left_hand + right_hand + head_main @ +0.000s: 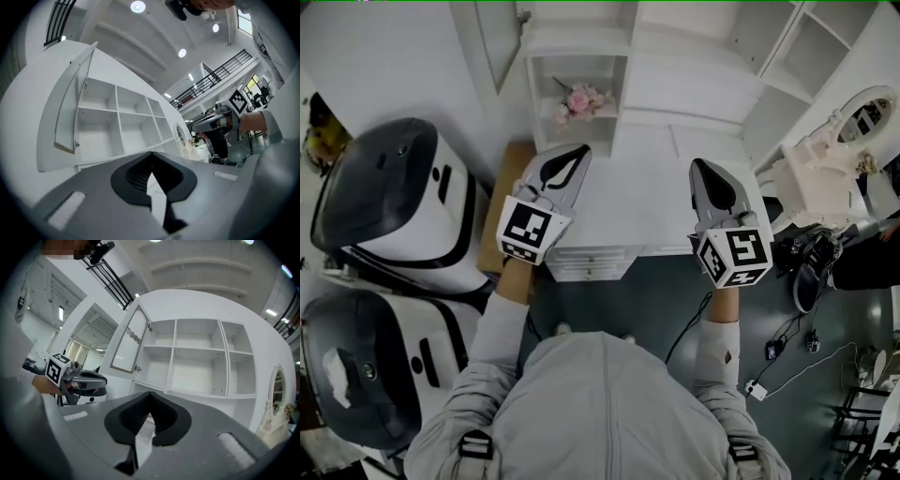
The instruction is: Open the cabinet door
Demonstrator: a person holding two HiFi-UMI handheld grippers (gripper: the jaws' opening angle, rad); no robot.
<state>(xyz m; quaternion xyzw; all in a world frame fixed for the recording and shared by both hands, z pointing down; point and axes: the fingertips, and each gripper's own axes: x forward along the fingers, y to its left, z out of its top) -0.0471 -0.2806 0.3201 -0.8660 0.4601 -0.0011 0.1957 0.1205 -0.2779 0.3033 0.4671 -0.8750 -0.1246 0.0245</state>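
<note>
Already open cabinet door (pixel 127 341); left gripper (pixel 578 151), right gripper (pixel 699 166): jaws together.

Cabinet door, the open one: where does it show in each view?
Head view: cabinet door, top left corner.
Left gripper view: cabinet door at far left, swung outward.
Right gripper view: cabinet door left of centre.
Shared landmark: oval mirror, right of the door in all three.

Cabinet door (pixel 127 341) left of shelves (pixel 197 376); mirror (pixel 276 380) right.
</note>
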